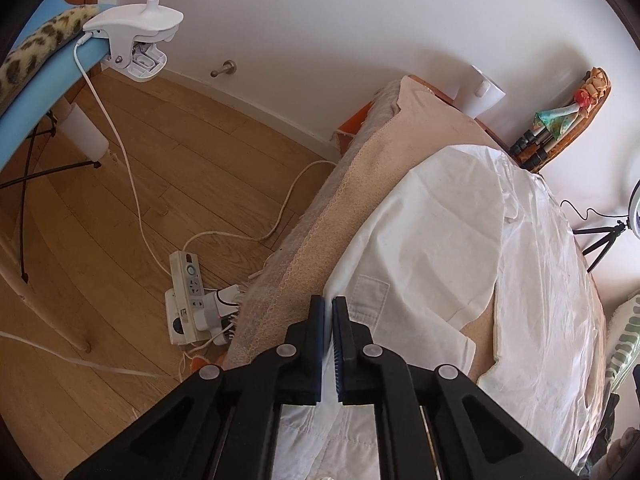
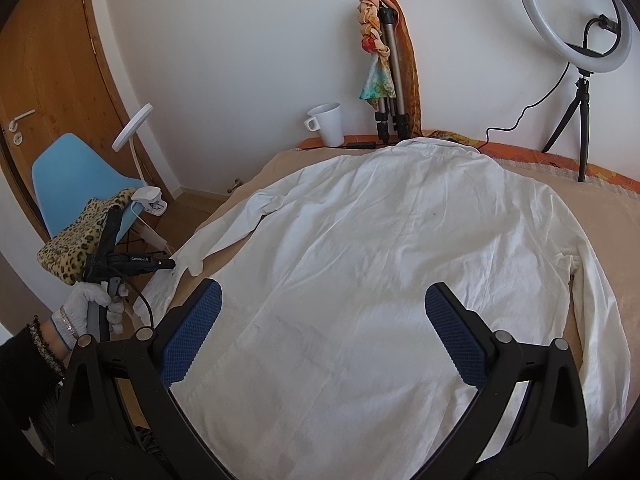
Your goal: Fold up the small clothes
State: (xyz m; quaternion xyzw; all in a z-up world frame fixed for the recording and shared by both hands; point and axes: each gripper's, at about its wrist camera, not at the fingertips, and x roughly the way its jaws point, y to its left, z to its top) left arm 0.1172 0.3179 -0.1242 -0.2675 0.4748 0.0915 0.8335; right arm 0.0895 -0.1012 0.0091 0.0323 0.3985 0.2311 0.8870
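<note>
Left wrist view: the white shirt (image 1: 432, 240) lies spread across the beige-covered bed (image 1: 452, 128) on the right of the frame, and the left gripper (image 1: 329, 308) at bottom centre is pinched closed on a fold of its sleeve edge. Right wrist view: the right gripper (image 2: 324, 300) hangs wide apart above the shirt's lower back, holding nothing. A white mug (image 2: 329, 122) stands by the wall, contents unseen.
</note>
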